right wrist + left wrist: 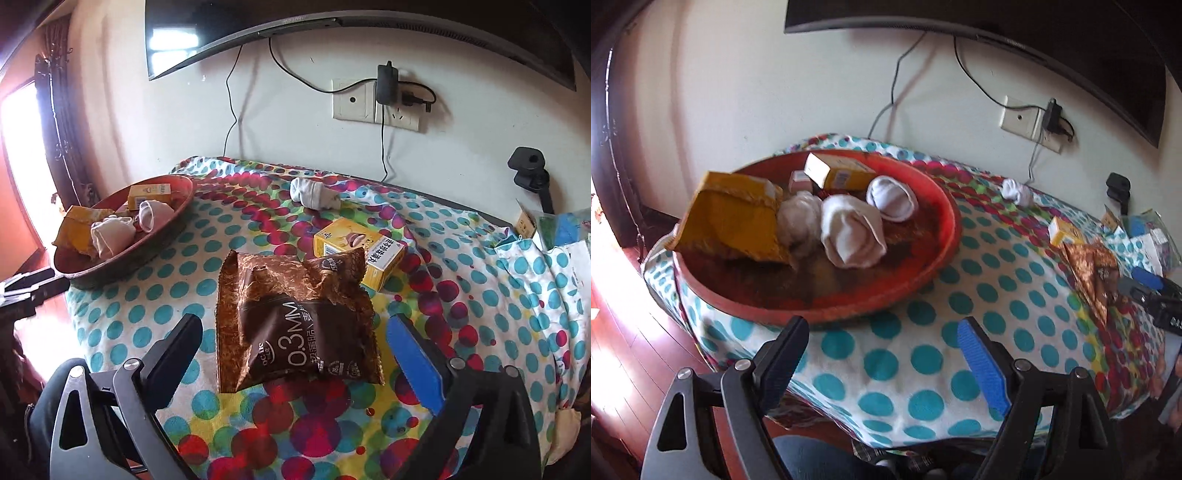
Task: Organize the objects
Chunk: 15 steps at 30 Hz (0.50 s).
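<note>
My left wrist camera looks down along its fingers (798, 354) at the desk's (923, 354) left end, close to the red basin (934, 236). My right wrist camera faces the wall over the desk's middle, close above the brown snack bag (295, 325). Both views share the basin, the bag, the yellow box (358, 251) and the wall socket (354, 99).

My left claw (882, 332) and right claw (295, 332) match: one black finger, one blue ribbed pad, grey metal links with silver screws (dark trousers below).
</note>
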### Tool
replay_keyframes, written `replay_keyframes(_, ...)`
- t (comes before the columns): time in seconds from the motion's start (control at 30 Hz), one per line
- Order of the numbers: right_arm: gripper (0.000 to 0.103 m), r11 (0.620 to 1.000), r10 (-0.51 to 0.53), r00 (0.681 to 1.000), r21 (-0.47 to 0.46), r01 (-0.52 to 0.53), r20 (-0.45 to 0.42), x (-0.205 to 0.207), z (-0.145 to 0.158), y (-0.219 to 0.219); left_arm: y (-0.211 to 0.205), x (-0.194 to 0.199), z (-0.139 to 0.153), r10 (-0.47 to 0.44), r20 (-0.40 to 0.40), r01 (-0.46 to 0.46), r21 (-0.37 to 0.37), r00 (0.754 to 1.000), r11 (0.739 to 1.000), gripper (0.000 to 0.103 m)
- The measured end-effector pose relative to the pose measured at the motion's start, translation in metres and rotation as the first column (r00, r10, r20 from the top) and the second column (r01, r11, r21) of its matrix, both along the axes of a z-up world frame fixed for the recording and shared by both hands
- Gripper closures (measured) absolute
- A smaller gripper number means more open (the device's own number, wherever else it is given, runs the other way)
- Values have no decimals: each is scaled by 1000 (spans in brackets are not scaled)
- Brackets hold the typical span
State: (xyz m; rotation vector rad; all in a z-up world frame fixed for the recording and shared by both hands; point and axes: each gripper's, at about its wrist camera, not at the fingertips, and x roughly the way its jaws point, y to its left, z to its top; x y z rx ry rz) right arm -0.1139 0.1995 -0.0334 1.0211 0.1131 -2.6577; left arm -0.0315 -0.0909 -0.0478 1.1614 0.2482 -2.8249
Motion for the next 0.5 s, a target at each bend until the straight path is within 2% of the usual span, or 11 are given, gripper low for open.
replay_keyframes(0.13,2,998,11,997,59,-15,72,-36,-19,-19,5,2,-3,-25,-4,25,35,1000,999,18)
replay_keyframes(0.23,1,999,5,998,48,-8,61,-53,-21,-24,6,3,-1,-28,-11,28,36,1000,999,18)
replay_keyframes(0.37,19,995,7,999,101,-11,40,-57,-20,-33,7,3,-2,-30,-11,31,45,999,999,18)
replay_keyframes(0.43,45,991,7,1000,130,-8,5,-53,-14,-37,8,2,-5,-37,-4,37,45,999,998,18)
replay_keyframes(0.47,55,994,-3,1000,106,3,-3,-52,-9,-34,10,2,-7,-44,3,44,43,999,998,18)
replay_keyframes(0.5,85,998,-24,1000,63,25,-15,-51,-2,-28,11,2,-9,-48,6,48,39,999,998,18)
